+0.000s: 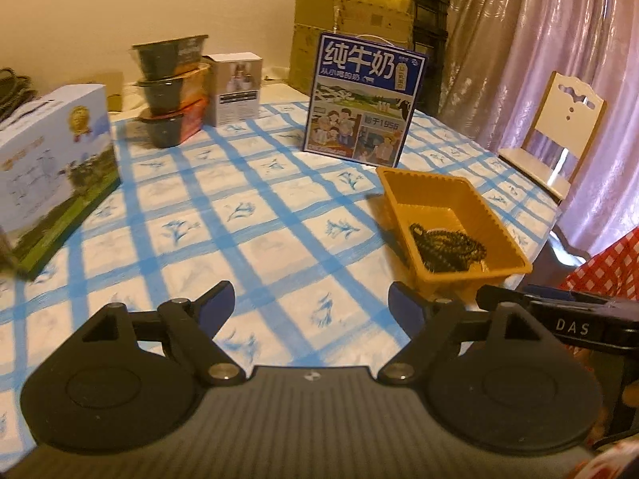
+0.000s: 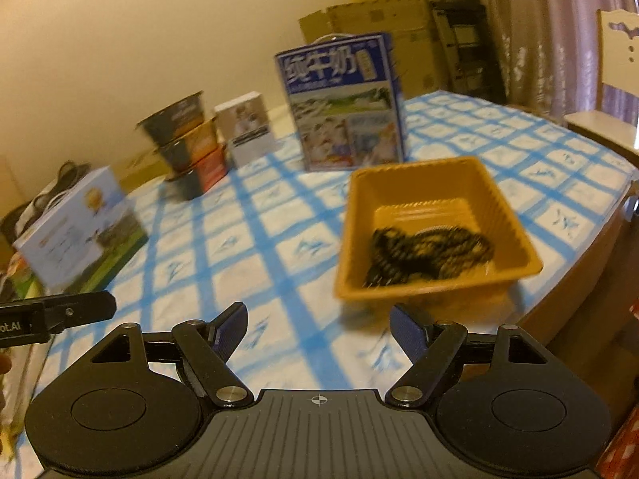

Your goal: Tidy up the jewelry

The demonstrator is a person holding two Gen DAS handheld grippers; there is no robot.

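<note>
A dark beaded necklace (image 1: 447,248) lies coiled in an orange plastic tray (image 1: 411,187) on the blue-checked tablecloth (image 1: 255,215). In the right wrist view the same necklace (image 2: 427,251) and tray (image 2: 419,183) sit just ahead, blurred. My left gripper (image 1: 311,303) is open with nothing between its blue pads, and it hangs over bare cloth to the left of the tray. My right gripper (image 2: 317,325) is open and empty too, held short of the tray's near wall. Part of the right gripper's body (image 1: 567,319) shows at the left wrist view's right edge.
A blue milk carton box (image 1: 365,97) stands behind the tray. Stacked dark bowls (image 1: 171,92), a small white box (image 1: 235,88) and a pale blue box (image 1: 56,167) stand at the left and back. A white chair (image 1: 559,135) is beyond the table's right edge.
</note>
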